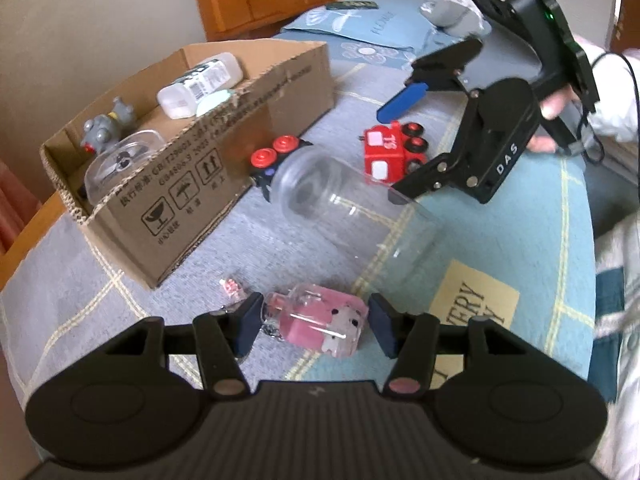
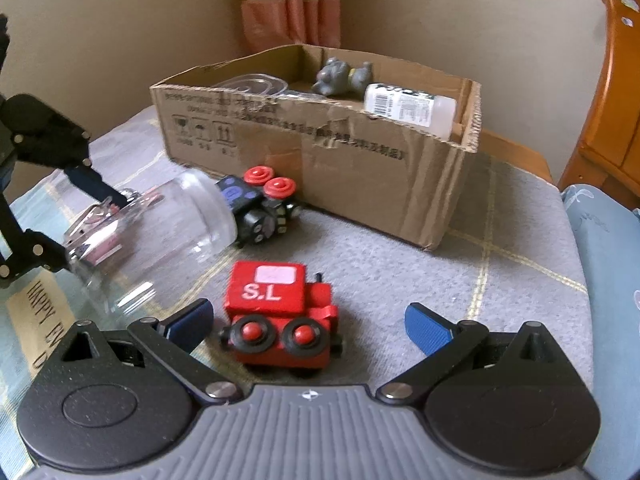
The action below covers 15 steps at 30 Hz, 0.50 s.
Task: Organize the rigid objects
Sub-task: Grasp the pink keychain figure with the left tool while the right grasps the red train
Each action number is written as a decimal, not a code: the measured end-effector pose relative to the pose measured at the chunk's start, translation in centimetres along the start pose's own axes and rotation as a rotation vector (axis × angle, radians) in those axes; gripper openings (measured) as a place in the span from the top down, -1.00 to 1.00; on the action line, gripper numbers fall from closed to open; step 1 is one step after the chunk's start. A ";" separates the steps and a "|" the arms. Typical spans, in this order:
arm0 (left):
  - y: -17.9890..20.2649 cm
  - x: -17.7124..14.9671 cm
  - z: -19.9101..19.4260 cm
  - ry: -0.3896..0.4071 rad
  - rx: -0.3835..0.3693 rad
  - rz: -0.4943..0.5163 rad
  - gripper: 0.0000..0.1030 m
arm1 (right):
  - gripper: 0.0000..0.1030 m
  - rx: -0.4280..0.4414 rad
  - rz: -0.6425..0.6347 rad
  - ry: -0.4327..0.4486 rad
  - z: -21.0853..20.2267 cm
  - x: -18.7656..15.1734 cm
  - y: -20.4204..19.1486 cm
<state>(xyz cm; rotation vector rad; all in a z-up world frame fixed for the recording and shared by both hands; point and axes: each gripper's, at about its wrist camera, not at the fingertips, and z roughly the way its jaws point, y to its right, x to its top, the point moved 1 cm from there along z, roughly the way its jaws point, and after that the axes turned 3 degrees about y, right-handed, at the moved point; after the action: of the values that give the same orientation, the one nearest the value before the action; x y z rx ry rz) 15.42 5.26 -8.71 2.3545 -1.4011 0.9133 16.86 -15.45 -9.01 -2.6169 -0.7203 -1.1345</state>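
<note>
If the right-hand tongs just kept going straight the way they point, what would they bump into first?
Most likely the red toy train: it sits on the bedspread between the open fingers of the right tongs, just ahead. The cardboard box lies farther along that line, though depth is hard to judge.

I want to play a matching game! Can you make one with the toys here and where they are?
Things:
1. red train
2. white bottle
3. clear jar
4. pink charm

Places:
A. in the box
B. lying against the black train
C. between the left tongs
D. in front of the right tongs

Pairs: 1-D, 2-A, 3-B, 4-C
</note>
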 end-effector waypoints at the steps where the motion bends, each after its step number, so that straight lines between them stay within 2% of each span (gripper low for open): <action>1: -0.1 0.0 0.1 -0.005 -0.008 0.010 -0.16 | -0.96 0.003 -0.005 0.002 -0.1 0.0 -0.1; 6: -0.8 0.3 0.5 -0.014 -0.055 0.042 -0.26 | -0.76 0.019 -0.016 -0.001 -0.6 0.2 -0.4; 15: -1.1 0.0 0.5 -0.011 -0.098 0.052 -0.22 | -0.45 0.032 -0.033 -0.006 -0.7 0.7 -0.7</action>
<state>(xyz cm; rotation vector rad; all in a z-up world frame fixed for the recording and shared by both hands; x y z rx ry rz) 16.57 5.62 -8.98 2.2645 -1.4828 0.8264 16.53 -14.84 -8.04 -2.5925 -0.7786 -1.1151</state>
